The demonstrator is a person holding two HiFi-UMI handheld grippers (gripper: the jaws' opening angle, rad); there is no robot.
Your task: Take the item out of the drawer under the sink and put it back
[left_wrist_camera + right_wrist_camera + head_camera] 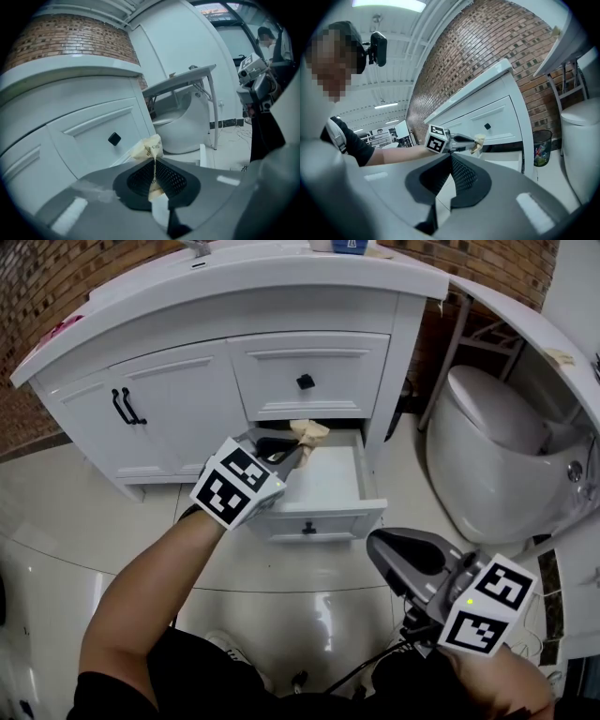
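Left gripper (296, 450) is clamped on a crumpled cream packet (310, 432). In the head view it's at centre frame, over the back end of the open lower drawer (367, 486). The left gripper view confirms the packet is pinched between the pads. Right gripper (375, 546) is at lower right, well apart from the drawer. Its own view shows the jaws together with nothing in them, and only that view shows a bin (541, 147) beside the vanity (497, 101).

Head view looks down; all views share the vanity (187, 399).
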